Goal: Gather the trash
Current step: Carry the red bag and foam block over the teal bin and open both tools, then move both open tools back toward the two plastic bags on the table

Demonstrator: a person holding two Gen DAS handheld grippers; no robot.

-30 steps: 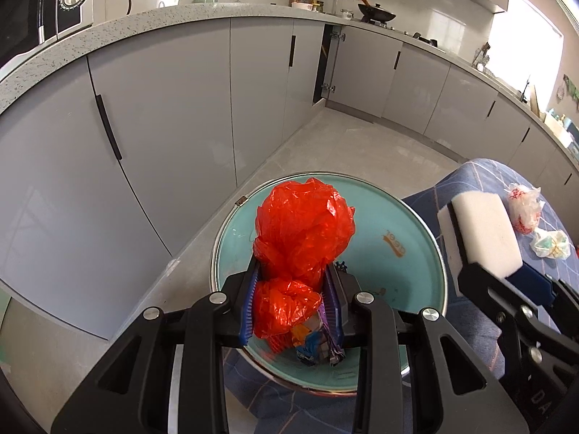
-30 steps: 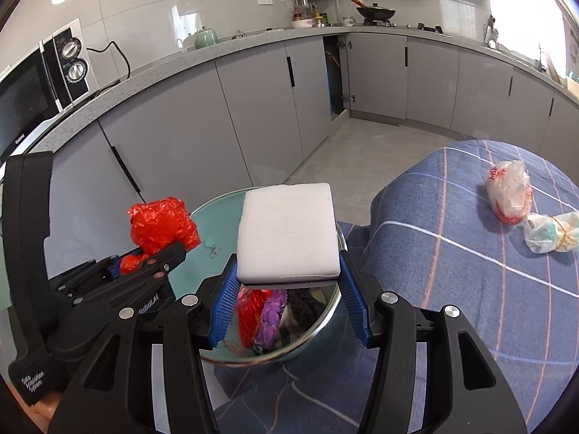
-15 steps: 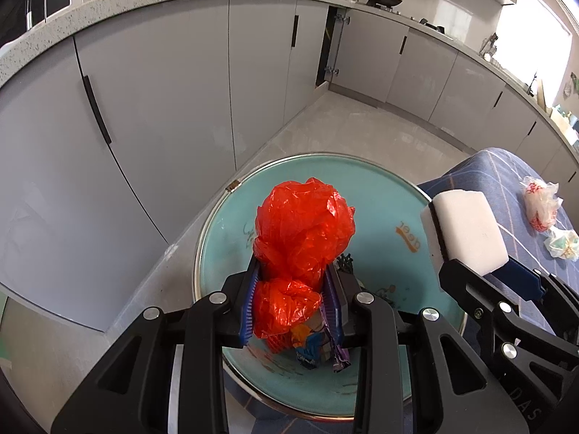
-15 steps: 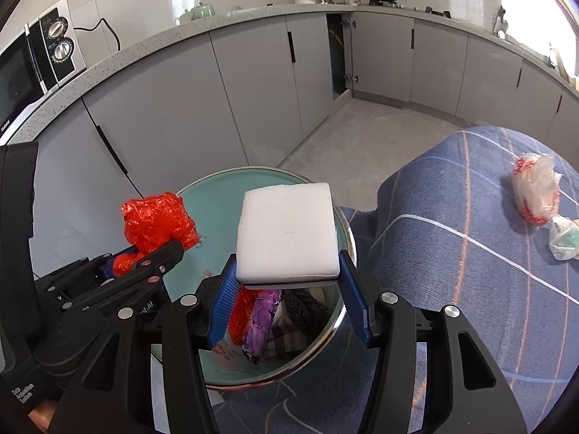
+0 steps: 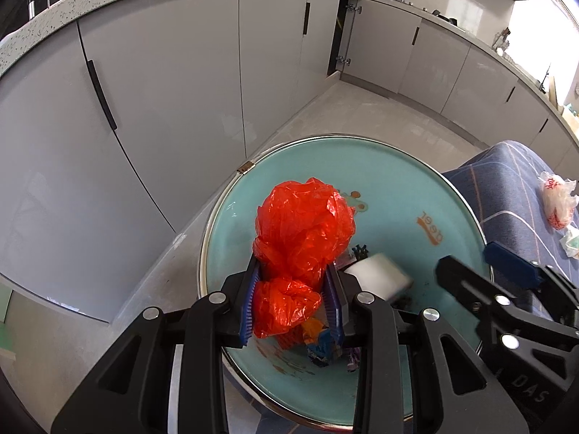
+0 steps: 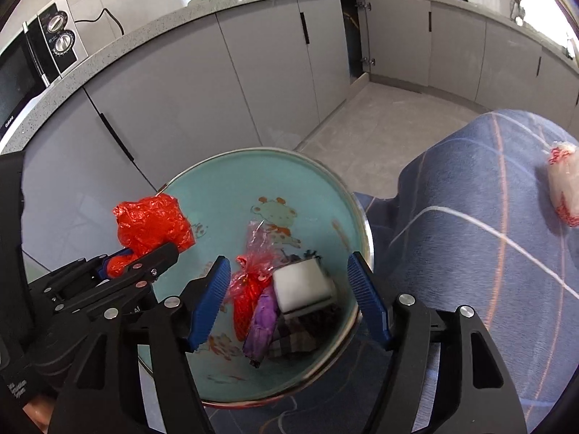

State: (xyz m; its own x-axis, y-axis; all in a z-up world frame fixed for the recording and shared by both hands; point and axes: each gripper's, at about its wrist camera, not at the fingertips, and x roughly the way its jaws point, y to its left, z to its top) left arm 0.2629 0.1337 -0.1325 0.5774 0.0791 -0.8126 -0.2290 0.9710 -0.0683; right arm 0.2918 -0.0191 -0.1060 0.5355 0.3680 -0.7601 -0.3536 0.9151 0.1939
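The left gripper point(image 5: 293, 303) is clamped on a crumpled red plastic bag point(image 5: 304, 224) above the teal bin point(image 6: 231, 181). The right gripper point(image 6: 289, 302) stands wide open, holding nothing; the white sponge point(image 6: 302, 284) lies in the bin among wrappers. Farther right, a white-and-red bag point(image 6: 562, 188) rests on the blue checked tabletop point(image 6: 470, 253).

my left wrist view looks steeply down, close over the teal basin point(image 5: 398, 195), cabinets point(image 5: 163, 83) beyond. my right wrist view, just beside it, tilts down over that basin point(image 6: 231, 181) too; both share the blue tablecloth point(image 6: 470, 253).
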